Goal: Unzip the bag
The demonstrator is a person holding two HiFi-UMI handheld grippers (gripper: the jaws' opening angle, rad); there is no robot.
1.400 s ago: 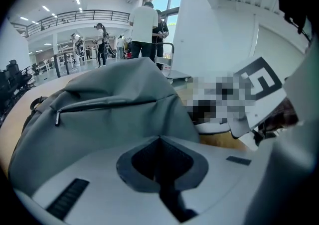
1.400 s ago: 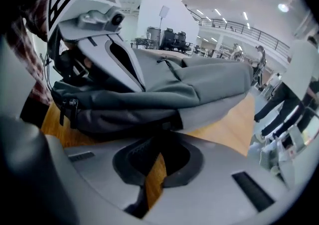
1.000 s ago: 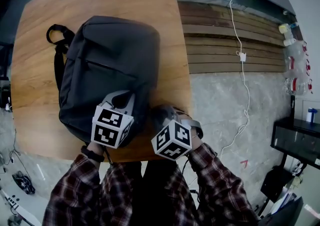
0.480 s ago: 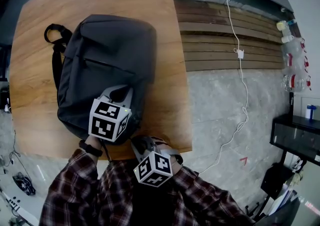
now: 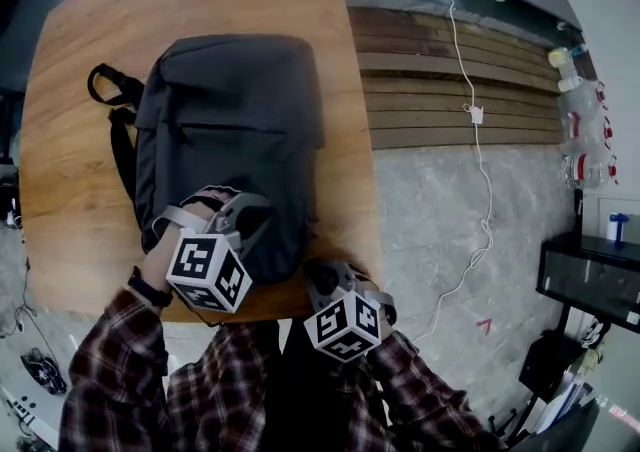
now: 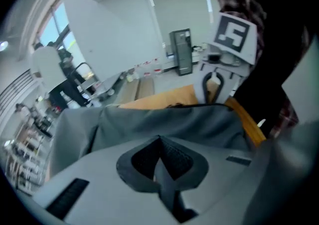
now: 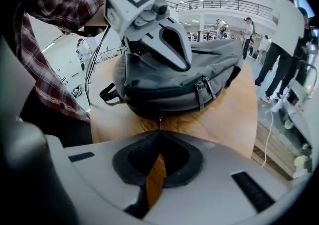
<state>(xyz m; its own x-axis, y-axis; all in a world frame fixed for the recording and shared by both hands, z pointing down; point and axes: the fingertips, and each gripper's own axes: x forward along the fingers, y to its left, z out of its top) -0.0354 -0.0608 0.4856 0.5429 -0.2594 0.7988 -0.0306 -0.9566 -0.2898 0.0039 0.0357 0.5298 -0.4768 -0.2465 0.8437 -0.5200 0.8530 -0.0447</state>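
A dark grey backpack (image 5: pixel 230 130) lies flat on the round wooden table (image 5: pixel 80 200), its carry straps (image 5: pixel 108 90) at the far left. My left gripper (image 5: pixel 260 223) rests on the bag's near end with its jaws shut, pinching the grey fabric (image 6: pixel 149 124). In the right gripper view it shows on top of the bag (image 7: pixel 184 82). My right gripper (image 5: pixel 318 272) is at the table's near edge by the bag's near right corner, shut on a thin zipper pull (image 7: pixel 159 122) that runs up to the bag's seam. Two more zipper sliders (image 7: pixel 202 88) sit on the bag's side.
To the right of the table lies a slatted wooden platform (image 5: pixel 450 90) with a white cable (image 5: pixel 482 155) trailing over it and the floor. Bottles (image 5: pixel 590 130) and a black cabinet (image 5: pixel 590 285) stand at the far right. People (image 7: pixel 284 45) stand beyond the table.
The bag has turned to lie straighter. My left gripper slid nearer and to the left on it. My right gripper swung left under the table edge, then back right to the bag's corner.
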